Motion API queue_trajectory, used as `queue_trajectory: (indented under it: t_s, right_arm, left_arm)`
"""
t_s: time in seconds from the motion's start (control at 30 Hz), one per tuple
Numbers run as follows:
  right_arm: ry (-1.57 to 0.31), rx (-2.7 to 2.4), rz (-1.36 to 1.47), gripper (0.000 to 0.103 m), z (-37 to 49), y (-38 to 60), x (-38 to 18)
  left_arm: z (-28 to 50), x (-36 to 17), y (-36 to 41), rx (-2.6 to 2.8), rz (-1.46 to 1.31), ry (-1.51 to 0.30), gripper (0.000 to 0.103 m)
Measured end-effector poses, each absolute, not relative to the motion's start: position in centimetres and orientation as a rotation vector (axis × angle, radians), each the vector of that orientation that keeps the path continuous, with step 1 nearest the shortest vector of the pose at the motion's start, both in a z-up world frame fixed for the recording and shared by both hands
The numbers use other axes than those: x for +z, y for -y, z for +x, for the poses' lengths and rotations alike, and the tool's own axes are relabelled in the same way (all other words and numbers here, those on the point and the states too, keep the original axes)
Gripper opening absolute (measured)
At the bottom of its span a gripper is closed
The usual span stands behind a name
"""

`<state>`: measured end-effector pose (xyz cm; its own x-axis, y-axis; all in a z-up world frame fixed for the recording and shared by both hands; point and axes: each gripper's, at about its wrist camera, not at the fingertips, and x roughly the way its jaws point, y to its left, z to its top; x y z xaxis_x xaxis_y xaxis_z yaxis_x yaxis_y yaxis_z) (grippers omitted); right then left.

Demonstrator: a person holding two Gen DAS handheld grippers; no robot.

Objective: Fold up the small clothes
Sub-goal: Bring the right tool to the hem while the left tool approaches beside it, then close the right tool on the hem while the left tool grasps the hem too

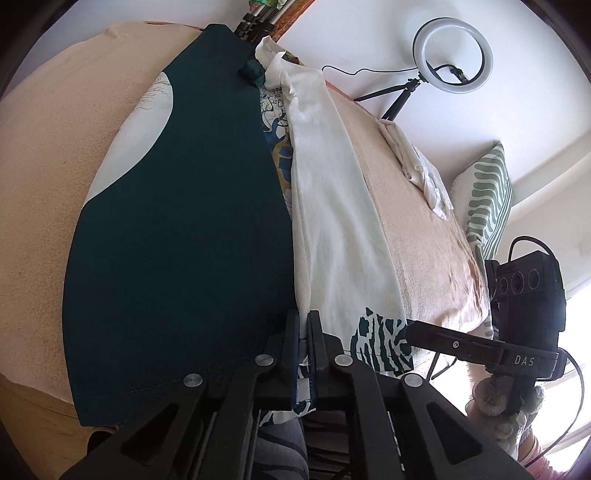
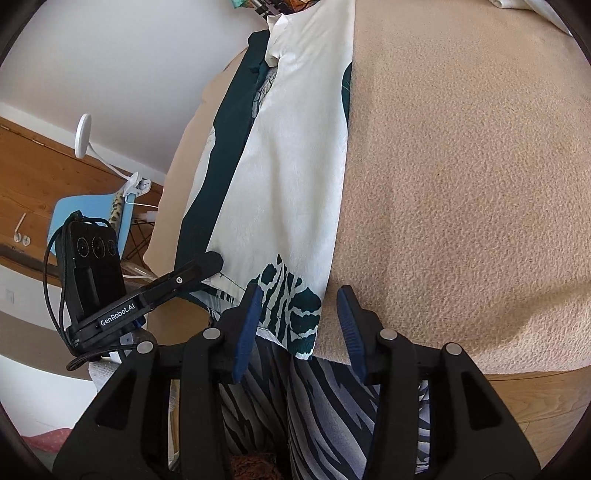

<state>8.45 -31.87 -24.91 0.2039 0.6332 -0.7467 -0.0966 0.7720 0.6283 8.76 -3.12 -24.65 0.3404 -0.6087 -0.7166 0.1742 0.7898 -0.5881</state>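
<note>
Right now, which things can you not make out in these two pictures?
- Left wrist view: how much garment hem the left tongs pinch; their own fingers cover it.
- Right wrist view: the white cloth on the far table, cut off by the edge.
- Both views: the garment's far end, small and bunched.

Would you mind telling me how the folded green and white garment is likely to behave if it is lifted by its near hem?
The garment probably sags, since its white panel creases softly. It looks thin and light. The left tool pinches the hem; lifting there alone may undo the fold.
</note>
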Motion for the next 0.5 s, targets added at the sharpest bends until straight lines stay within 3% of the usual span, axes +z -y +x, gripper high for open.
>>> queue_trajectory:
  t_s: [0.07, 0.1, 0.13, 0.2, 0.43, 0.5]
  right_arm:
    - [-1.285, 0.526, 0.456, 0.039, 8.6, 31.3, -24.7]
    - [-1.291, 0.517, 0.435, 0.032, 8.6, 31.2, -24.7]
    - [-1.297, 0.509, 0.416, 0.022, 8.5, 31.2, -24.7]
    - [-1.310, 0.497, 0.402, 0.008, 8.5, 31.4, -24.9]
    - [-1.289, 0.530, 0.470, 0.005, 7.8, 32.6, -25.1]
    - [-1.307, 0.557, 0.531, 0.011, 7.8, 32.9, -25.6]
  left_arm:
    - [8.6, -24.3, 2.4, -0.540, -0.471, -1.108, 0.012]
    - [8.4, -23.8, 2.1, -0.533, -0.462, -1.093, 0.032]
    - [8.0, -23.2, 1.6, -0.521, -0.450, -1.069, 0.039]
    - [6.9, -21.8, 0.2, -0.491, -0.405, -1.020, 0.042]
    - [4.2, -21.5, -6.4, -0.350, -0.361, -1.002, 0.055]
    - [4.4, -22.5, -7.5, -0.327, -0.396, -1.036, 0.055]
